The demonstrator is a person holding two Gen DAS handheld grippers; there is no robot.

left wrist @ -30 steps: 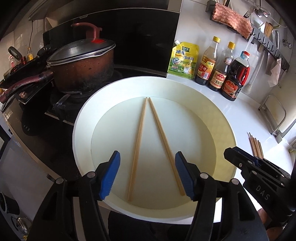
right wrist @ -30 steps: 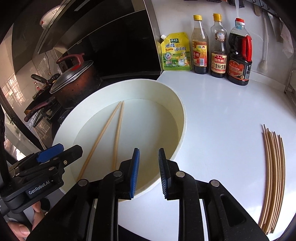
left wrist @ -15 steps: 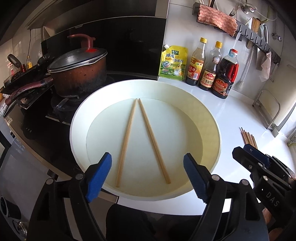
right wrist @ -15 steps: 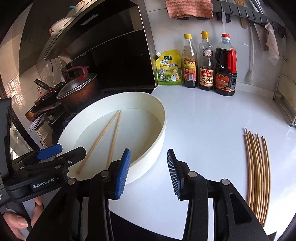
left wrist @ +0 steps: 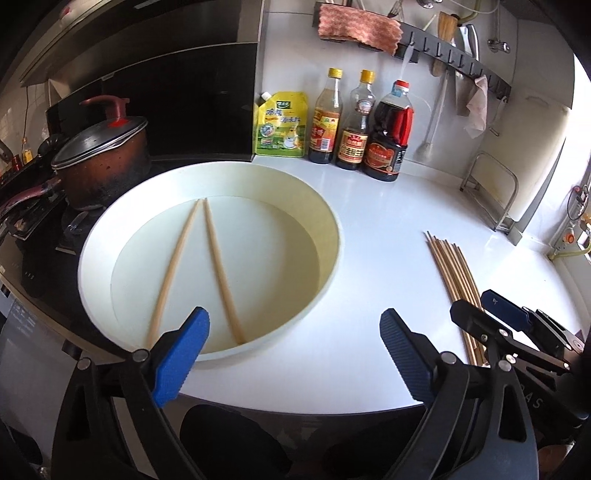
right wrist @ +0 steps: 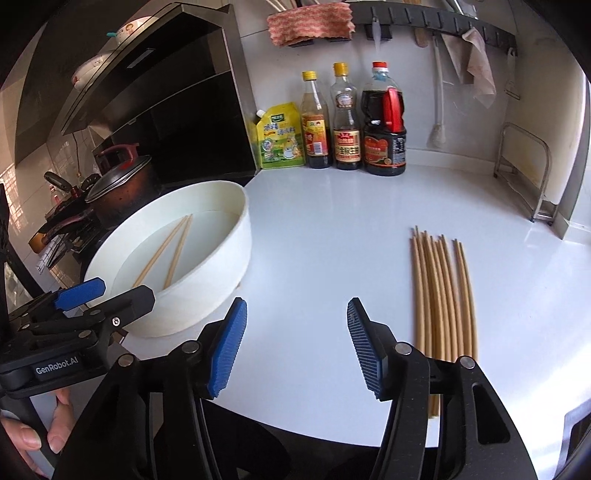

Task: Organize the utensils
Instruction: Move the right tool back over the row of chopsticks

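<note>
a glossy white countertop (right wrist: 332,240) runs along a white wall, with a black stove area at its left end where a lidded pot (left wrist: 99,155) sits on the burner. against the wall stand a yellow-green pouch (right wrist: 279,136) and three sauce bottles (right wrist: 351,122), under a rail of hooks with a pink cloth (right wrist: 310,22) draped over it; a metal rack (right wrist: 524,173) stands at the far right. a round white basin (left wrist: 207,258) sits at the counter's left end, holding two chopsticks (left wrist: 199,266) that meet at their far ends and spread toward the camera. a bundle of chopsticks (right wrist: 443,295) lies on the bare counter to the right, well apart from the basin. the left gripper (left wrist: 291,354) has just been opening and hangs wide over the basin's near rim, nothing between its jaws. the right gripper (right wrist: 295,347) has also been opening, empty, above bare counter just left of the bundle.
</note>
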